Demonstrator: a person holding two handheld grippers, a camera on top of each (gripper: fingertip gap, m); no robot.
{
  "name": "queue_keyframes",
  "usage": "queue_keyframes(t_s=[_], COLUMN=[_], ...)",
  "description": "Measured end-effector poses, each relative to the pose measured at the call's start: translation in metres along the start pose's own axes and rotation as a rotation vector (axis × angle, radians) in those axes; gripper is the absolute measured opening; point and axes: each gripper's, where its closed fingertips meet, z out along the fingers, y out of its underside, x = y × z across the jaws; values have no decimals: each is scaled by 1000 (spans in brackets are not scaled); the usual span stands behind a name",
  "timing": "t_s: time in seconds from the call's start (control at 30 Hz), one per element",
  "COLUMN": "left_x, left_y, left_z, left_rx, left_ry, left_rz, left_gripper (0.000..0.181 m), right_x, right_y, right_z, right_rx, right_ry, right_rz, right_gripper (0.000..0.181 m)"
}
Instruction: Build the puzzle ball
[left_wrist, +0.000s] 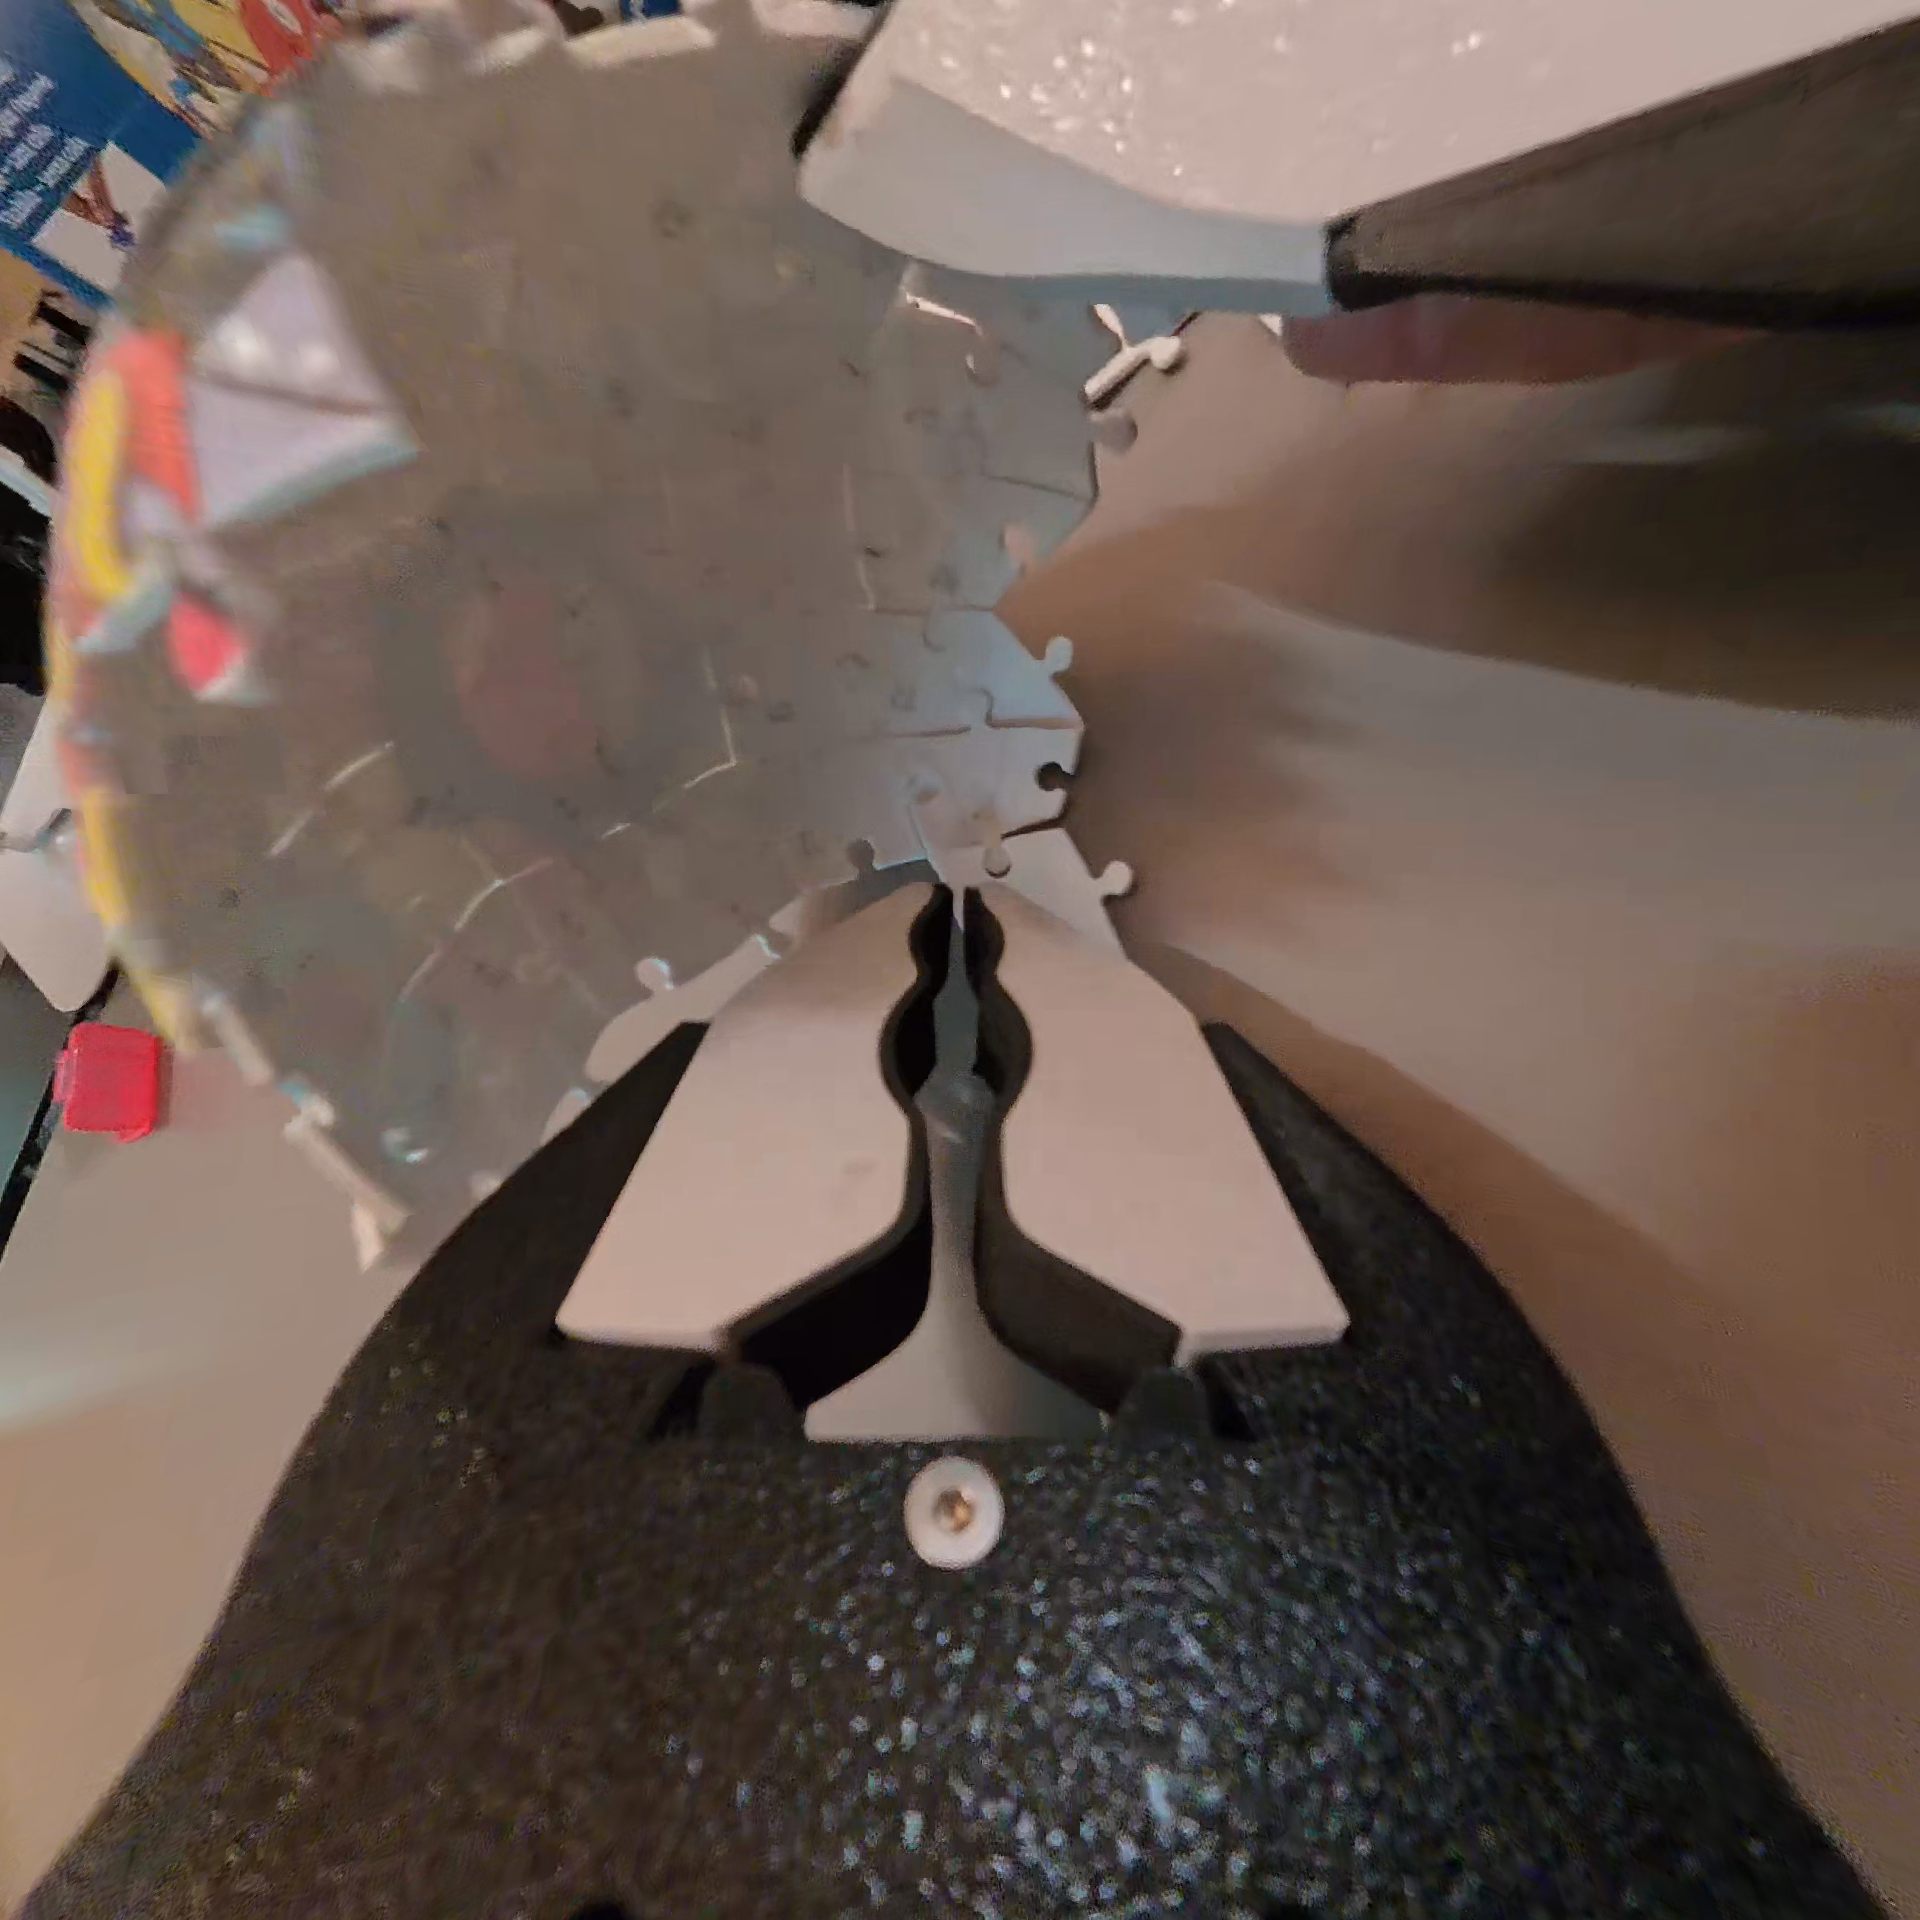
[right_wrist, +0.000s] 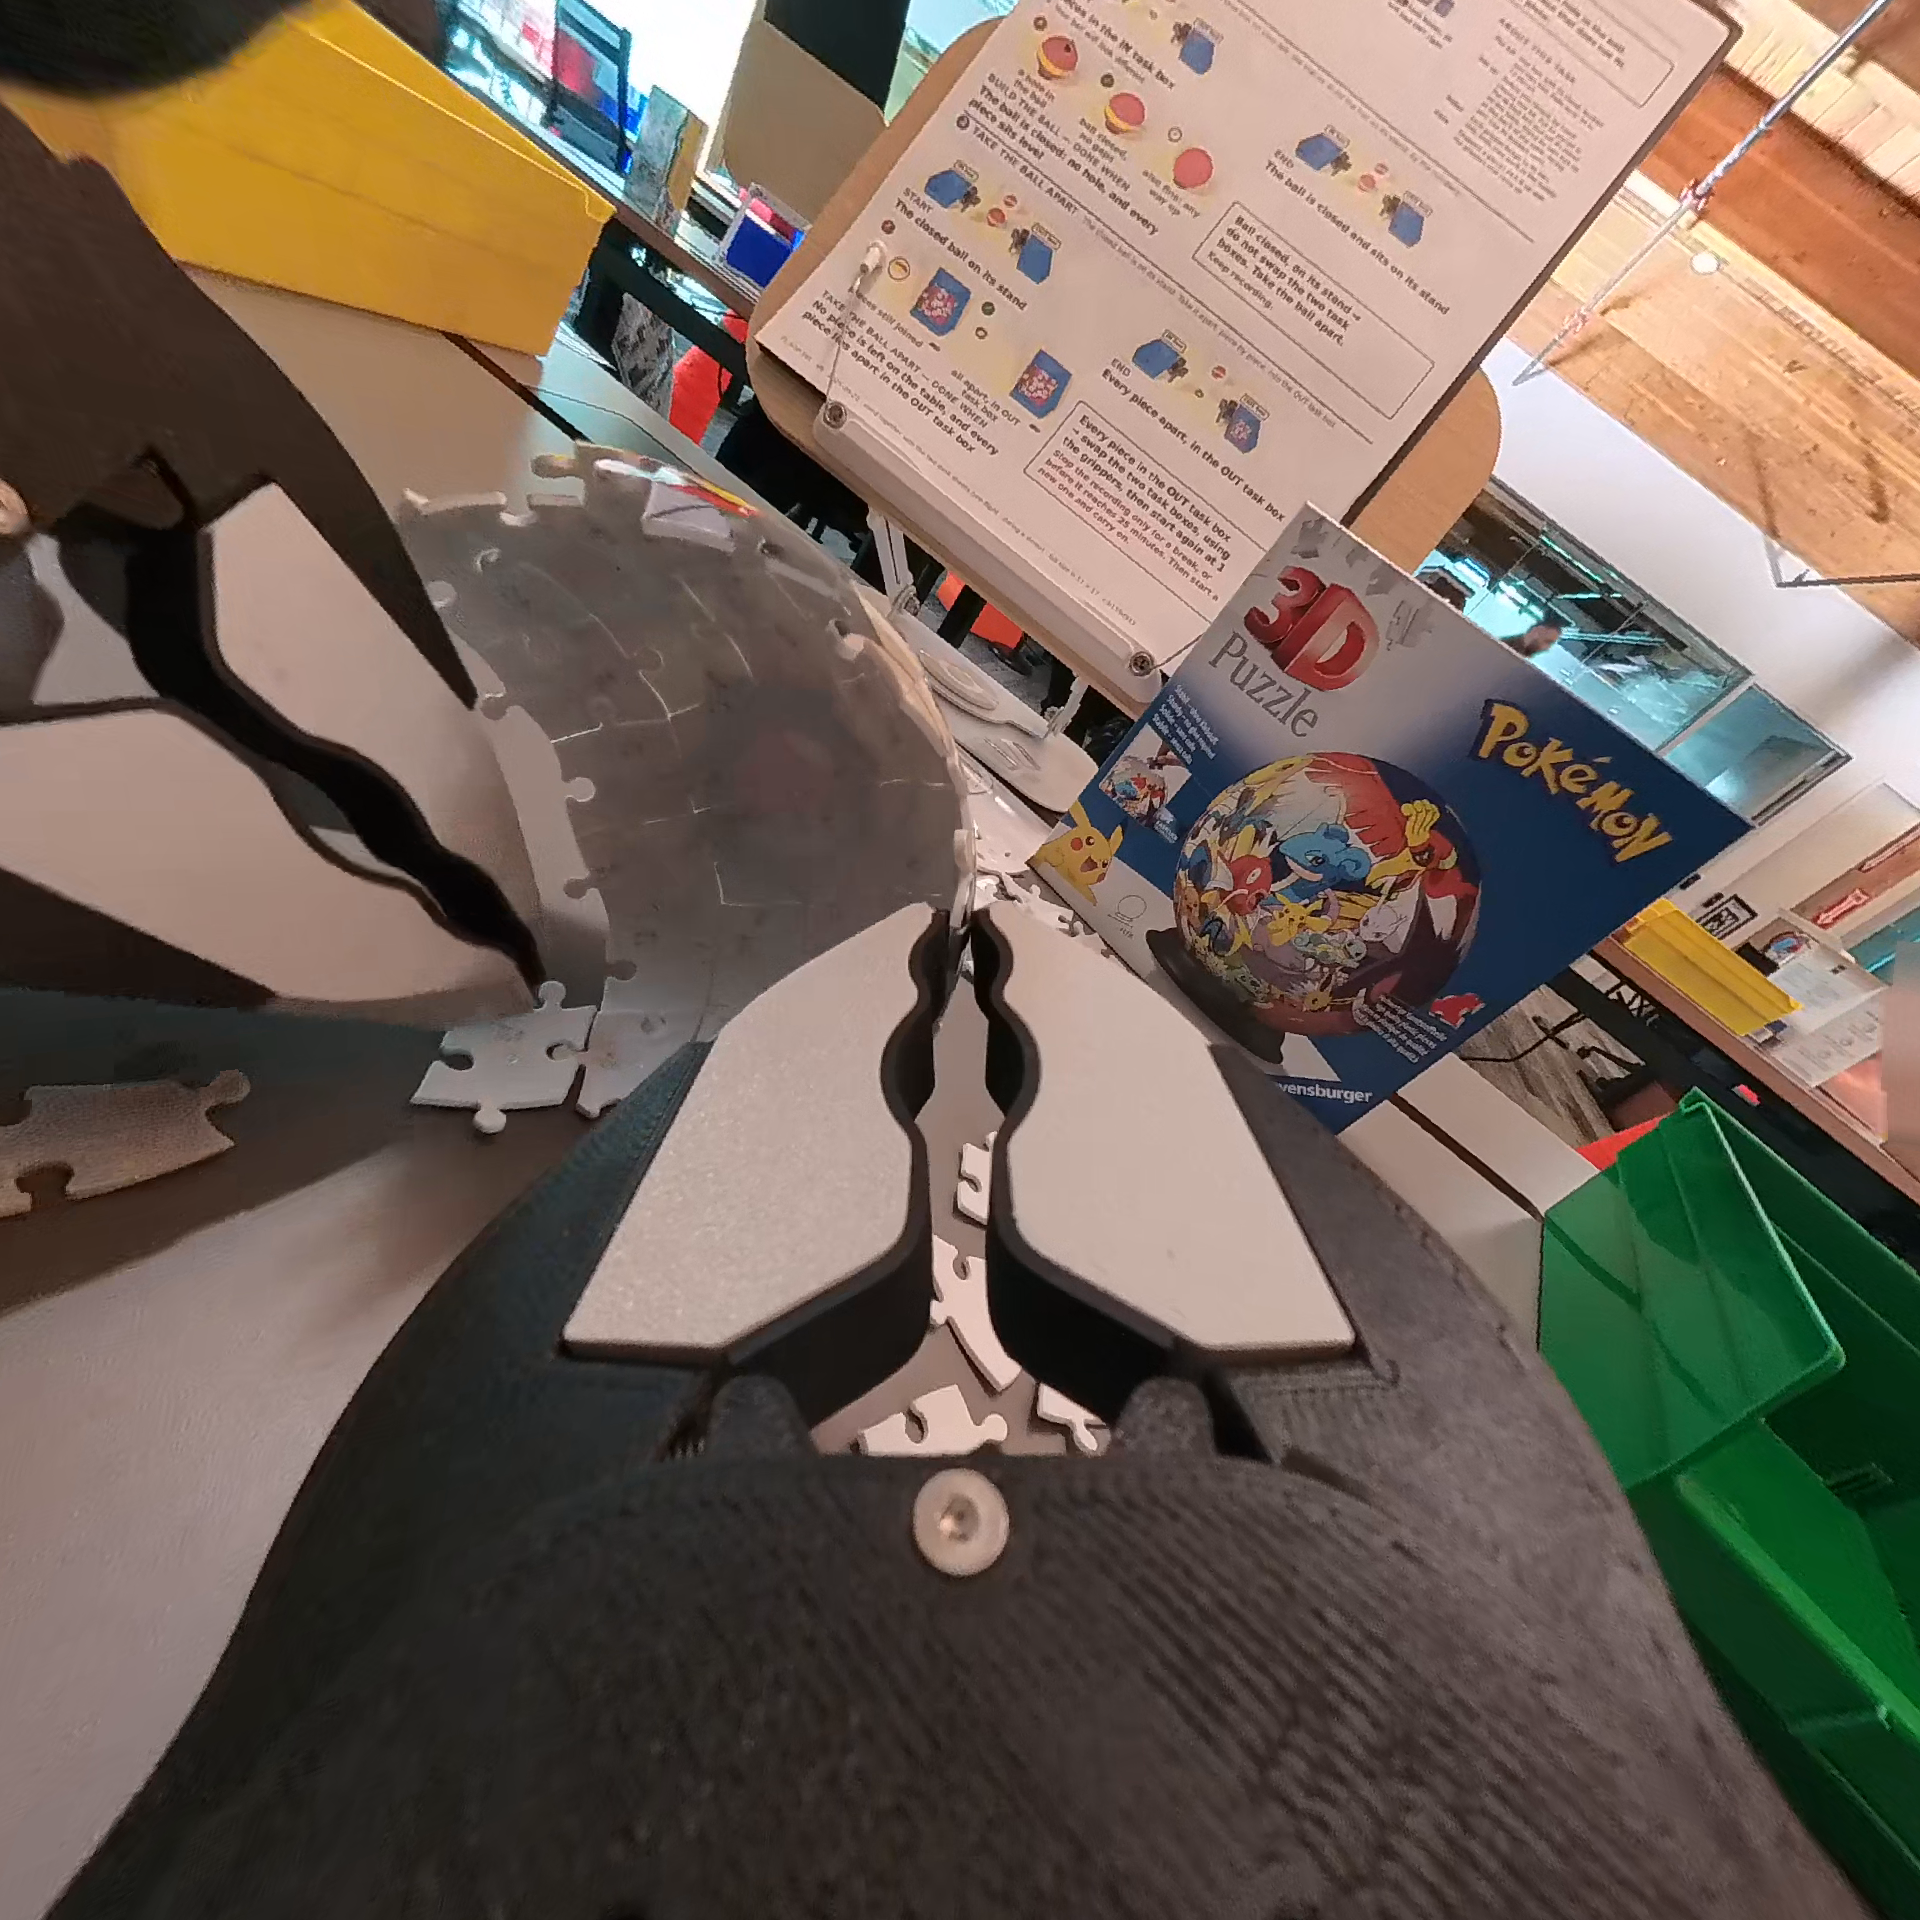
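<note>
We have the half-built puzzle ball shell (right_wrist: 717, 748), grey inner side toward us, up off the table (right_wrist: 208, 1455) between both tools. Our right gripper (right_wrist: 961, 935) is pinched on its right rim; our left gripper (left_wrist: 956, 896) is clamped on the near-left edge. A loose piece (right_wrist: 509, 1055) lies directly below, nearest our left.

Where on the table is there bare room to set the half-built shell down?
Bare table near-side, bordered by the lone piece and the right tongs. Crowded: loose pieces between the shell and puzzle box; green bin blocks the right.
</note>
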Motion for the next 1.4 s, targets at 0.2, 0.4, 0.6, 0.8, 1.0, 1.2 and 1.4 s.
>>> queue_keyframes(t_s=[0.2, 0.4, 0.6, 0.8, 1.0, 1.2, 1.4], left_x=[1, 2, 3, 3, 3, 3, 5], left_y=[3, 2, 1, 0, 0, -3, -11], left_z=[8, 10, 10, 10, 10, 11, 13], left_rx=[-66, -81, -137, -190, -102, -102, -80], left_ry=[-18, -19, -36, -21, -19, -85, -104], left_rz=[39, 47, 122, 321, 279, 298, 305], left_gripper=[0, 0, 0, 0, 0, 0, 0], right_x=[-2, -3, -2, -2, -2, -3, 0], right_y=[-2, -4, -4, -4, -5, -7, -8], right_z=[-1, -1, -1, -2, -3, -3, -4], right_rx=[10, 19, 22, 33, 39, 51, 56], right_ry=[-3, -8, -9, -20, -24, -24, -13], right_rz=[-5, 4, 30, 45, 45, 32, 40], right_gripper=[4, 4, 5, 5, 5, 5, 3])
